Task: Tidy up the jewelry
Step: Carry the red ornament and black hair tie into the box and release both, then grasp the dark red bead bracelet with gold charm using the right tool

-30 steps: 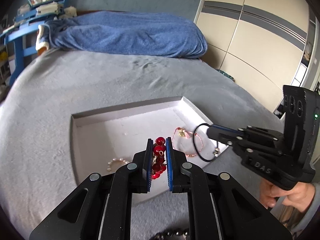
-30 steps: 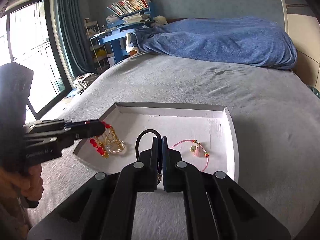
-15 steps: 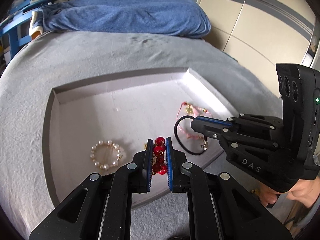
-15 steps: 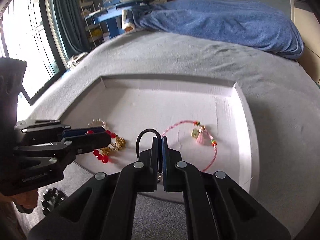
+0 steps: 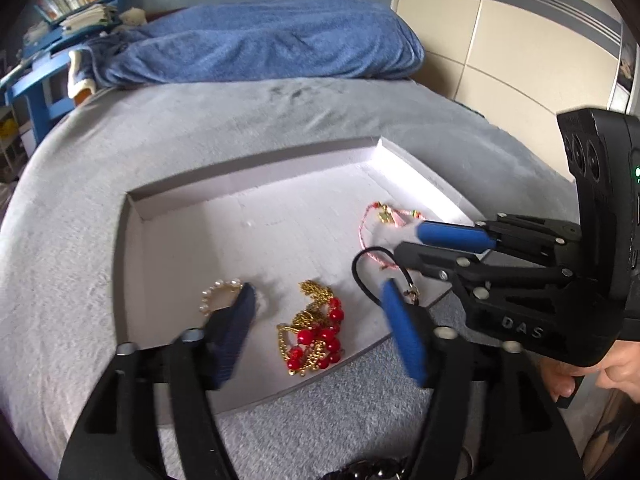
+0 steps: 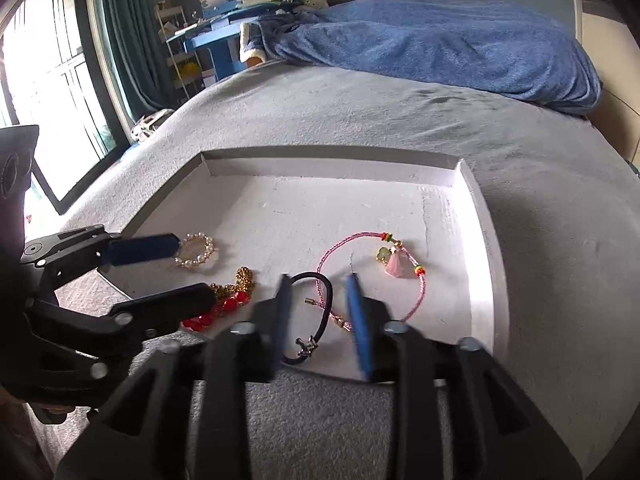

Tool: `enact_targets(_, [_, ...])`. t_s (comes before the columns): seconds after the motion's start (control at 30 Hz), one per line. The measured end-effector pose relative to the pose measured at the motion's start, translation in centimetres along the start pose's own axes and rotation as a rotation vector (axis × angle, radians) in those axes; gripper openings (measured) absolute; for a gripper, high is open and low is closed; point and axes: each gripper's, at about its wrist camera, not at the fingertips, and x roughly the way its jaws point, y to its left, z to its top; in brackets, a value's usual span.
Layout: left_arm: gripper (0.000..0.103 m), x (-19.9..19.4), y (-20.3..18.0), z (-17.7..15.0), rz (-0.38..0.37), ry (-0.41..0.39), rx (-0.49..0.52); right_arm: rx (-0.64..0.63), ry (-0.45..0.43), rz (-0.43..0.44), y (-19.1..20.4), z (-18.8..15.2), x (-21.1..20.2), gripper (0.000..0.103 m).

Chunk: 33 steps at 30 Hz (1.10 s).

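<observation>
Grey bedcover (image 5: 248, 120) fills most of both views, with a rumpled blue blanket (image 5: 256, 46) heaped at its far end. Cream wardrobe doors (image 5: 516, 40) stand off to one side; a blue desk with stacked books (image 6: 236, 8) and a bright window (image 6: 44, 80) sit on the other.

White shallow tray (image 5: 256, 168) lies on the bedcover, low walls all round. All the jewelry in clear view rests on its floor.

My left gripper (image 5: 316, 332): jaws opening, blurred with motion, pads clear of everything. Directly between them lies the red bead and gold chain bracelet (image 5: 314, 340), heaped near the tray's near edge, touched by neither pad. My left finger (image 5: 232, 336) covers part of the pearl bracelet (image 6: 195, 249), which sits flat just beyond the red piece.

My right gripper (image 6: 320, 312): jaws also opening, not as wide. The black cord bracelet (image 6: 316, 316) with its small metal charm lies on the tray floor between them; the pads are not pressing on it. Its loop overlaps the near end of the pink cord bracelet (image 6: 360, 264), whose pink tassel and green charm lie further toward the tray's right wall.

A hand (image 5: 600, 376) on the right gripper's handle shows at the frame edge.

Dark beads (image 5: 372, 470) peek in at the bottom of the left view, off the tray; too cut off to name.
</observation>
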Motion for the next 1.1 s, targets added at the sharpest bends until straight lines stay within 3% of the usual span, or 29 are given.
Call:
enact_targets(0.33, [0.086,-4.6,0.8,-0.6,0.064,-0.084,-0.011,0.027,-0.076,-0.037,-0.6,-1.0,-4.1,0.052])
enact_targets(0.53, [0.088,-7.0,0.6,-2.7,0.073,-0.096,-0.03,0.057,-0.089,-0.046,-0.8,-2.1,-5.9,0.059])
enact_targets(0.83, [0.091,-9.0,-2.1,-5.9,0.072,-0.088,0.015,0.112,-0.082,-0.07,-1.2,-5.6,-9.0,0.066])
enact_targets(1.1, [0.092,-9.3,-3.3,-7.7,0.095,-0.068,0.043,0.116,-0.017,-0.099,-0.4,-9.3,-9.9,0.068])
